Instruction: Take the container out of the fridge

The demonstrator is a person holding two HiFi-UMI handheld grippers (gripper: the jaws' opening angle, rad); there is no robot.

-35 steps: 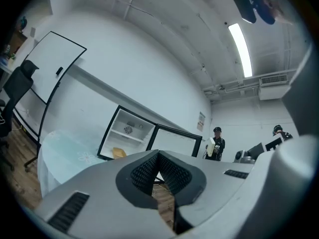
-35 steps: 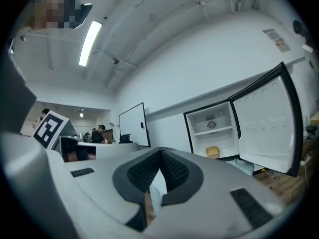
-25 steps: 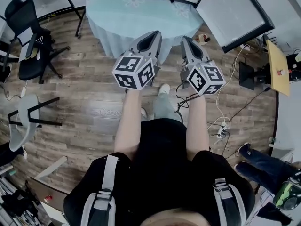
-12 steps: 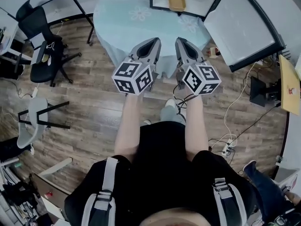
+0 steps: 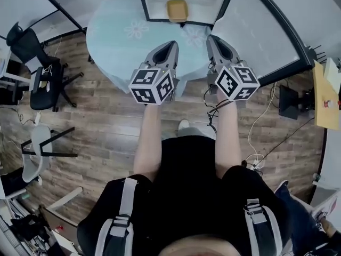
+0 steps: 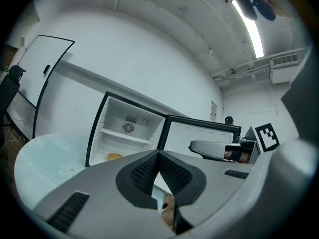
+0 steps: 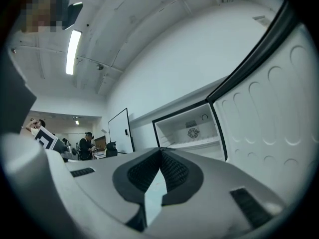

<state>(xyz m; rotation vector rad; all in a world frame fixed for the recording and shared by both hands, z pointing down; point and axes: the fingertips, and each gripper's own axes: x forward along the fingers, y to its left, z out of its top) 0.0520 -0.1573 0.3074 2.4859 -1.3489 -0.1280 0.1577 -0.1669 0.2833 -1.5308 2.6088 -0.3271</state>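
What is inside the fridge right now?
One yellow container sits in the open fridge, below a white shelf. A round fan vent shows on the back wall. What the container holds cannot be seen, and the left hand-held gripper covers the fridge's bottom.

Floor, centre left: brown wood-plank floor [image 5: 101, 127], visible grain, low sheen.
Table, upper centre: round table in pale blue cloth [image 5: 114, 36], matt, printed flowers, soft folds at the edge.
Fridge, top edge: white fridge interior [image 5: 154, 4], smooth plastic, slight gloss.
Door, upper right: white fridge door liner [image 7: 269, 113], smooth moulded plastic with shallow dimples.
Container, top centre: yellow rectangular container [image 5: 177, 8], looks plastic; finish not discernible.
Left gripper [image 5: 171, 45]: grey moulded shell, smooth matt plastic; pads [image 6: 144, 173] black, finely cross-textured.
Right gripper [image 5: 212, 39]: same grey matt shell; pads [image 7: 144, 172] black, textured.
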